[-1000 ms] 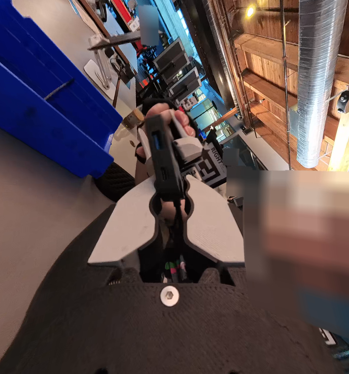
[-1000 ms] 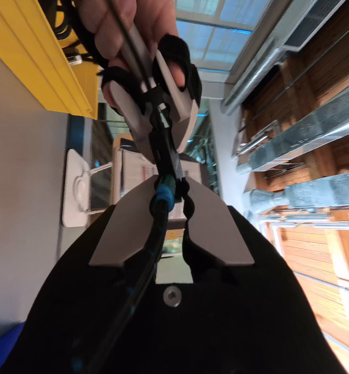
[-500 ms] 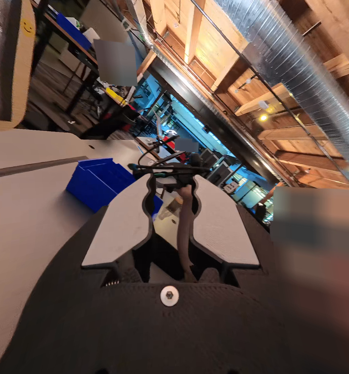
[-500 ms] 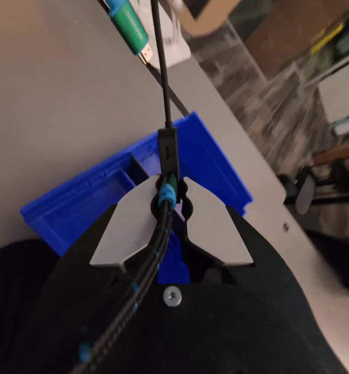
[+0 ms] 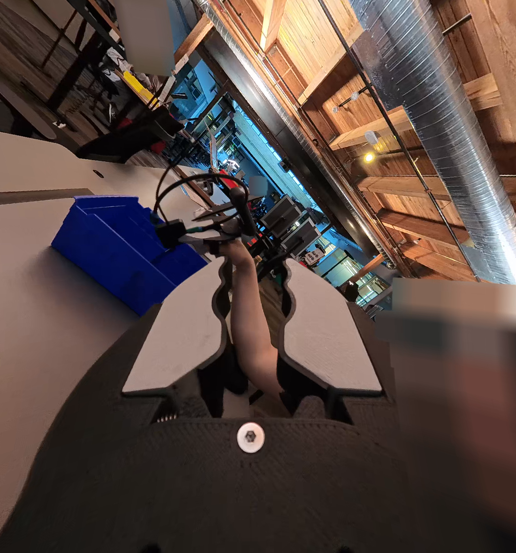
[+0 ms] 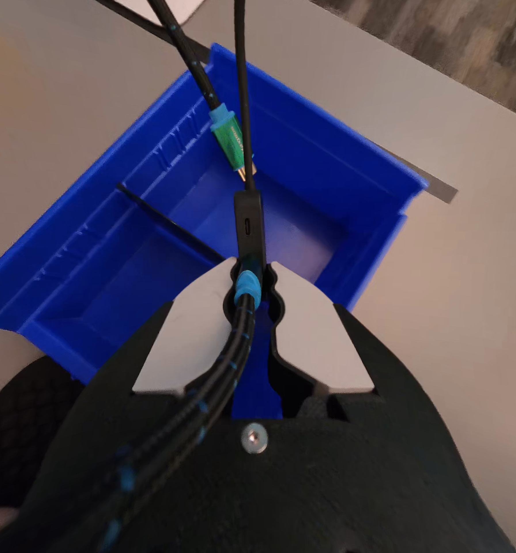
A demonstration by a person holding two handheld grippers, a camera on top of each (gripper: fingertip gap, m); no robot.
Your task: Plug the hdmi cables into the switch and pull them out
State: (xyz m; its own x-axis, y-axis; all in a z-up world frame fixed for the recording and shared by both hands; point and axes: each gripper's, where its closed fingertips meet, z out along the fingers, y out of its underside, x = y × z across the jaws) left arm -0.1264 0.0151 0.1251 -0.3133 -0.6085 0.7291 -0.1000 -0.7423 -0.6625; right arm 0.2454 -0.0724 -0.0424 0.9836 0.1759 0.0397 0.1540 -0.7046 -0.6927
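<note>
My right gripper (image 6: 252, 266) points down and is shut on a green HDMI plug with a blue collar (image 6: 246, 285). The plug sits in the end of the slim black switch (image 6: 249, 221), which hangs over the blue bin (image 6: 340, 155). The switch's thin black lead (image 6: 240, 74) runs up out of view. The braided cable's other green plug (image 6: 231, 143) dangles free above the bin. My left gripper (image 5: 255, 263) is open and empty, well back from the switch (image 5: 171, 232). A person's forearm (image 5: 247, 314) shows between its fingers. The right gripper (image 5: 209, 236) shows farther off above the bin (image 5: 116, 239).
The bin stands on a grey table (image 6: 430, 269) and has a black divider (image 6: 167, 221) across it. A black mat (image 6: 20, 404) lies beside the bin's near corner. A dark strip (image 6: 424, 182) runs across the table behind the bin. My hands' fingertips stand some 40 centimetres from each other.
My left gripper let go of the switch, opened and drew back. My right gripper swung down with the plug and switch and now holds them over the blue bin.
</note>
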